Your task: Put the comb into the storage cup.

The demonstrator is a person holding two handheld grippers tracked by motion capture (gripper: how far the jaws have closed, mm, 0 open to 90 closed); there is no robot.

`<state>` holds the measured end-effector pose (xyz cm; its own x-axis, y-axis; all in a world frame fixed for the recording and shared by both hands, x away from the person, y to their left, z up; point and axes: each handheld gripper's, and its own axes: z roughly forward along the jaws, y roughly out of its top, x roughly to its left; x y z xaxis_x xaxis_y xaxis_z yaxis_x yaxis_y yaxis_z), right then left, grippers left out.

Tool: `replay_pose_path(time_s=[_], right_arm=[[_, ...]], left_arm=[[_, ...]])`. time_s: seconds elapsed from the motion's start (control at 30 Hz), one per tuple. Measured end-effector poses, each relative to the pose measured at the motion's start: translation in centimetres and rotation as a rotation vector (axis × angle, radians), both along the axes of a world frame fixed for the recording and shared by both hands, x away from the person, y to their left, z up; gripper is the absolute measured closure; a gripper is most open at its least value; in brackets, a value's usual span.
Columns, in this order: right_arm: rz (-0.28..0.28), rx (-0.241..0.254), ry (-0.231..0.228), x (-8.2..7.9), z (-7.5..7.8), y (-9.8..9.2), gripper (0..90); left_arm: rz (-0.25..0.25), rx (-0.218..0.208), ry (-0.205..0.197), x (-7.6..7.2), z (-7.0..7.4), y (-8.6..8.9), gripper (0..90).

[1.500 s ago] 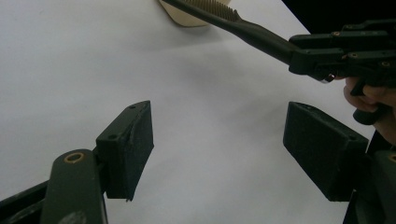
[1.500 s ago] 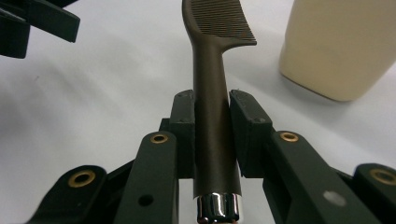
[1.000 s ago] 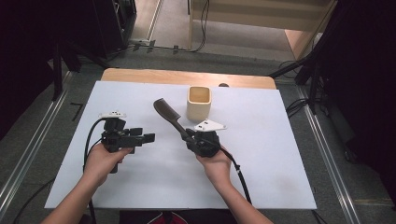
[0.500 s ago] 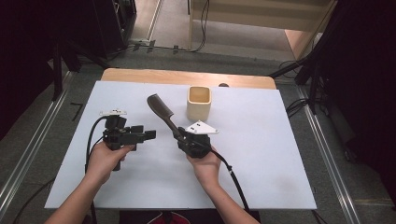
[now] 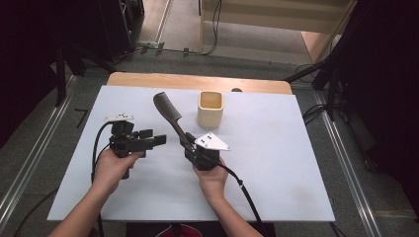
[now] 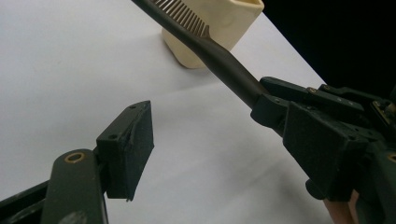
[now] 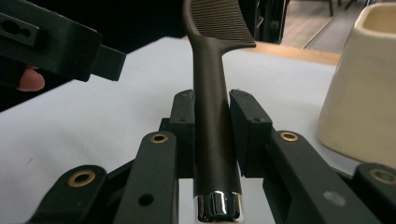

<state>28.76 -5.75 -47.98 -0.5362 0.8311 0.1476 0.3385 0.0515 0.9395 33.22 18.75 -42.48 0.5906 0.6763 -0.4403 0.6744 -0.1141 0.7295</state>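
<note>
Black comb (image 5: 168, 112) is sitting clamped by its handle in my right gripper (image 5: 190, 146), teeth angling toward the cup (image 5: 210, 109); left gripper (image 5: 159, 140) is waiting open, ready to assist.

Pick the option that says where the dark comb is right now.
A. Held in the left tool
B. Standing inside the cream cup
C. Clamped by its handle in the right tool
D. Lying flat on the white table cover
C: the right tool has both pads pressed on the handle of the comb, whose toothed end points up and away beside the cream cup, not in it.
</note>
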Motion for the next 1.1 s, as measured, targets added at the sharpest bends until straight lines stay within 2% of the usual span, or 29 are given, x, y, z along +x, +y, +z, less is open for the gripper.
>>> replay_pose_path(time_s=[0.2, 0.4, 0.77, 0.83, 0.97, 1.1], right_arm=[[-0.027, 0.012, -0.072, -0.7, 0.0, 0.1, 70.1], [-0.044, 0.056, -0.114, -1.2, 0.1, -0.1, 70.1], [-0.056, 0.088, -0.11, -1.1, -0.1, -0.1, 70.1], [-0.057, 0.094, -0.111, -1.1, -0.1, 0.0, 70.1], [-0.063, 0.095, -0.112, -1.1, -0.1, 0.1, 70.1], [-0.064, 0.094, -0.113, -1.0, -0.2, 0.3, 70.1]], left_arm=[[0.008, -0.016, -0.017, -0.1, 0.5, -0.2, 25.4], [0.019, -0.038, -0.019, 0.0, 1.0, -0.5, 25.3], [0.035, -0.029, -0.057, 0.1, 1.5, -1.6, 22.2], [0.032, -0.044, -0.053, 0.1, 1.6, -1.7, 22.1], [0.073, -0.076, -0.051, 0.2, 1.7, -1.9, 23.0], [0.098, -0.087, -0.054, 0.4, 1.7, -2.3, 24.0]])
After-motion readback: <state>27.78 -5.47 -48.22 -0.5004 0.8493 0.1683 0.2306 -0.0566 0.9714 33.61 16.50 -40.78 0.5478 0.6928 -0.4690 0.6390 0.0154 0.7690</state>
